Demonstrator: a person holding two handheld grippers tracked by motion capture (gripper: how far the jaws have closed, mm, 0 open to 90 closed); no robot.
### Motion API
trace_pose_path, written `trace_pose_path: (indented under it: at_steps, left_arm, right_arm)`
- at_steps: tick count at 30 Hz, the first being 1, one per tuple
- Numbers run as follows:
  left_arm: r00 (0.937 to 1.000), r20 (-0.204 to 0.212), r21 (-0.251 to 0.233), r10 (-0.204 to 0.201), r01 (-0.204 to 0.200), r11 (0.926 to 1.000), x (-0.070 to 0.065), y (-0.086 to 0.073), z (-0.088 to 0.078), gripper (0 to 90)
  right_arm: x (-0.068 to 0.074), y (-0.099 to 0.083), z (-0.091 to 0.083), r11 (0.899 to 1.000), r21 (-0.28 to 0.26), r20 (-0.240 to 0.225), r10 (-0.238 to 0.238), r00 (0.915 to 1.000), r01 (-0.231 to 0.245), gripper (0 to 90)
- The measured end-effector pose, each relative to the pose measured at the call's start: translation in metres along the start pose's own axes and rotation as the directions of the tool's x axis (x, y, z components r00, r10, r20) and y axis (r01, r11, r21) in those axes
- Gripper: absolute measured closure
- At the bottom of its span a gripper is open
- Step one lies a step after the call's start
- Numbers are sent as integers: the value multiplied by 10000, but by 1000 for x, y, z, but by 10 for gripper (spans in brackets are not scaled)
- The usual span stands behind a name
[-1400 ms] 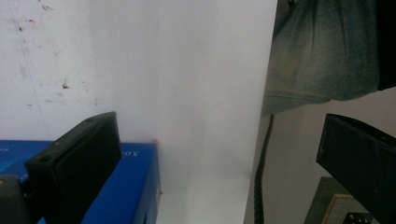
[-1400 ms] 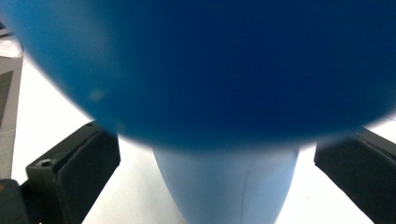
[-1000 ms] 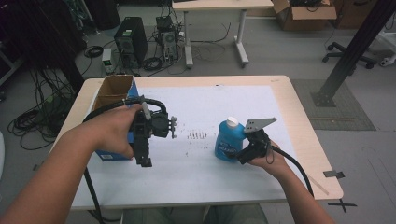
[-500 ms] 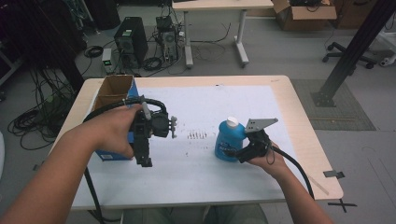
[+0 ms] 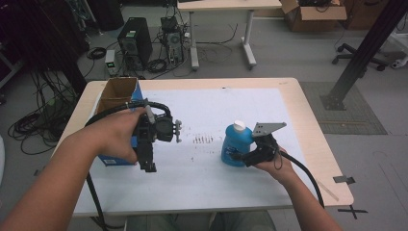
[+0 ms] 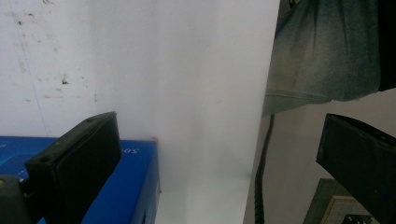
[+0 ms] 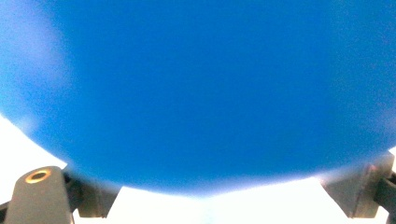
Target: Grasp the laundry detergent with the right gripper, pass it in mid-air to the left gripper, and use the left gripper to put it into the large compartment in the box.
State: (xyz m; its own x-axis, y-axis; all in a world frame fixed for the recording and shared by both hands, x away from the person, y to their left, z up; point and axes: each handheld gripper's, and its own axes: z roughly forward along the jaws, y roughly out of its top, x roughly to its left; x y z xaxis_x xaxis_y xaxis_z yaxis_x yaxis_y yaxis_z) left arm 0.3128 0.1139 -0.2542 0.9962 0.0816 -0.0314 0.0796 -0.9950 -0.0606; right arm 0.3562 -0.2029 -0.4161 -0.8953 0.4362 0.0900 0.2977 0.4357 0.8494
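High view: blue bottle [image 5: 236,145] stands between closing right hand-held gripper [image 5: 239,156] jaws.

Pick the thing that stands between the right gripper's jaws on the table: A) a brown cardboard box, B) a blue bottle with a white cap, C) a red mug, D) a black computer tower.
B: in the high view the right gripper reaches around the blue bottle with the white cap, and its blue body looms right in front of the right gripper view's camera, between the jaws, which have just been closing.
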Motion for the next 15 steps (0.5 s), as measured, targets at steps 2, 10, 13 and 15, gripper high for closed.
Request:
trace_pose_path:
  at_steps: [2, 10, 13, 15]
  left_arm:
    - [10000, 17, 8, 5, -5, 10000, 0, 0, 0, 4]
    - [10000, 10, -8, 21, -21, 10000, 0, 1, 0, 4]
    - [10000, 13, -3, 15, -15, 10000, 1, 1, 1, 4]
    - [10000, 15, 6, -2, 2, 10000, 1, 1, 1, 4]
  right_arm:
    - [0, -1, 0, 10000, -18, 21, -1, 10000, 1, 142]
    - [-1, -2, 0, 10000, -11, 21, 4, 10000, -4, 180]
    - [-1, -2, 0, 10000, 16, 21, -12, 10000, 12, 199]
    - [-1, -3, 0, 10000, 4, 19, -22, 10000, 22, 211]
